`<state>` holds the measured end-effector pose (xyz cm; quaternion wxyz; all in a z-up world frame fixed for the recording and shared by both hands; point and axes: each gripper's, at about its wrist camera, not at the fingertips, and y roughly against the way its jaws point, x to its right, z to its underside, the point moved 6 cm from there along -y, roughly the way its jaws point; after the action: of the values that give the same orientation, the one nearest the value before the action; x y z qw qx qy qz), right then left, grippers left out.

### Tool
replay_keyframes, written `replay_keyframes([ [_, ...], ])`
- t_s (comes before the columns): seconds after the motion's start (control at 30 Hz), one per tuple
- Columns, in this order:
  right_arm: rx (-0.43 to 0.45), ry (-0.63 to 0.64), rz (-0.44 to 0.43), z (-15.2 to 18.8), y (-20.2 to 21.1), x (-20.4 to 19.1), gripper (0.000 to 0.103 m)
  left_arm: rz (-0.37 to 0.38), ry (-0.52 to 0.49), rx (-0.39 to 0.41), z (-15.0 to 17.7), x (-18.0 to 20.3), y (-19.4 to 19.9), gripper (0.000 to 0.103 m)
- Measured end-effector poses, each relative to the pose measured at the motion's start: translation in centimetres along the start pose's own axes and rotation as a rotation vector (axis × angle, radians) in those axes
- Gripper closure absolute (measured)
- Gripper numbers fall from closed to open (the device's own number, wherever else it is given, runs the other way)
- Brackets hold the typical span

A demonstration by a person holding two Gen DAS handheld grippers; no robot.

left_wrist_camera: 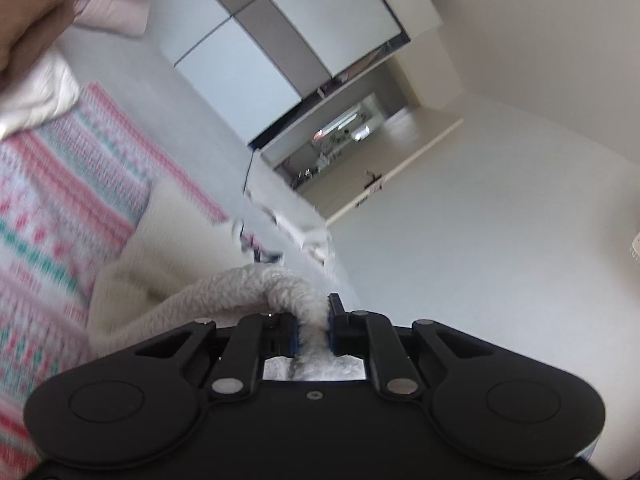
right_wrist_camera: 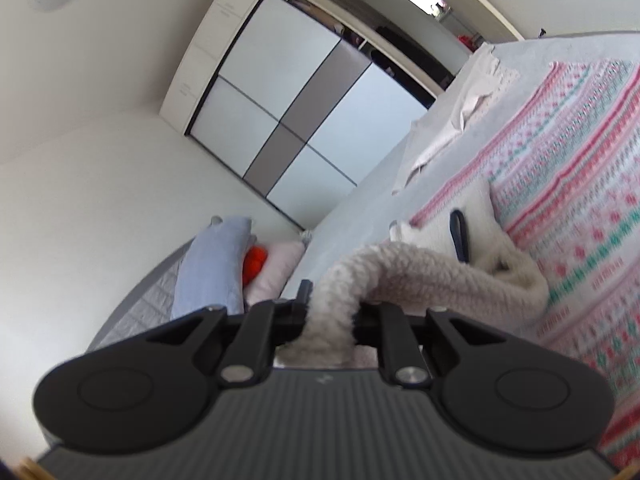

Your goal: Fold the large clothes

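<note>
Left wrist view: patterned blanket [left_wrist_camera: 60, 208] on the bed at left, cream fleece garment [left_wrist_camera: 168, 256] rising off it, one thick edge clamped in the left gripper [left_wrist_camera: 312, 332]; bare wall at right. Right wrist view: wardrobe [right_wrist_camera: 292, 120] and pillows [right_wrist_camera: 216, 264] at left, right gripper [right_wrist_camera: 332, 320] closed on another rolled fleece edge, blanket beyond.

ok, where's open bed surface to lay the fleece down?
Both sets of jaws are clamped on the cream fleece. Free: the patterned blanket beyond it, and the grey sheet strip toward the wardrobe. Crowded: the pillows and the crumpled white cloth.
</note>
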<state>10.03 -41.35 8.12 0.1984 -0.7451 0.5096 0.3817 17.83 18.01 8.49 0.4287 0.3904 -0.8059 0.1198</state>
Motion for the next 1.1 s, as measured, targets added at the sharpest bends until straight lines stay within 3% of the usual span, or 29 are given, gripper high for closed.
replay_keyframes([
  [0.23, 0.035, -0.005, 0.056, -5.0, -8.4, 1.3, 0.090, -0.032, -0.017, 0.093, -5.2, -1.2, -8.5, 0.090],
  [0.4, 0.054, -0.032, 0.125, -7.9, -15.0, 4.6, 0.090, -0.113, -0.027, 0.136, -8.3, -4.7, -15.3, 0.090],
  [0.57, 0.015, -0.065, 0.190, -8.7, -21.7, 9.5, 0.090, -0.207, -0.040, 0.106, -9.0, -9.9, -22.2, 0.089],
  [0.73, -0.048, -0.136, 0.285, -7.4, -26.7, 15.3, 0.086, -0.296, 0.022, 0.046, -7.6, -16.4, -27.3, 0.085],
  [0.87, -0.080, -0.207, 0.279, -6.6, -27.8, 18.0, 0.083, -0.272, 0.100, 0.015, -7.2, -18.1, -27.9, 0.085],
  [0.9, -0.089, -0.227, 0.240, -6.9, -27.6, 18.1, 0.078, -0.244, 0.114, 0.011, -7.5, -17.8, -27.5, 0.078],
  [0.93, -0.097, -0.245, 0.186, -7.3, -27.3, 18.0, 0.073, -0.216, 0.121, 0.015, -7.8, -17.3, -27.0, 0.064],
  [0.97, -0.093, -0.264, 0.130, -8.0, -26.8, 17.9, 0.059, -0.197, 0.119, 0.029, -8.2, -16.9, -26.4, 0.053],
  [1.0, -0.068, -0.277, 0.088, -8.8, -26.0, 17.7, 0.045, -0.183, 0.104, 0.065, -8.9, -16.1, -25.3, 0.025],
  [1.03, -0.034, -0.275, 0.063, -9.7, -25.2, 17.5, 0.040, -0.188, 0.065, 0.124, -9.6, -15.4, -24.4, 0.000],
  [1.1, 0.018, -0.205, 0.079, -11.1, -24.2, 16.8, 0.031, -0.177, -0.059, 0.181, -10.8, -14.1, -23.1, 0.000],
])
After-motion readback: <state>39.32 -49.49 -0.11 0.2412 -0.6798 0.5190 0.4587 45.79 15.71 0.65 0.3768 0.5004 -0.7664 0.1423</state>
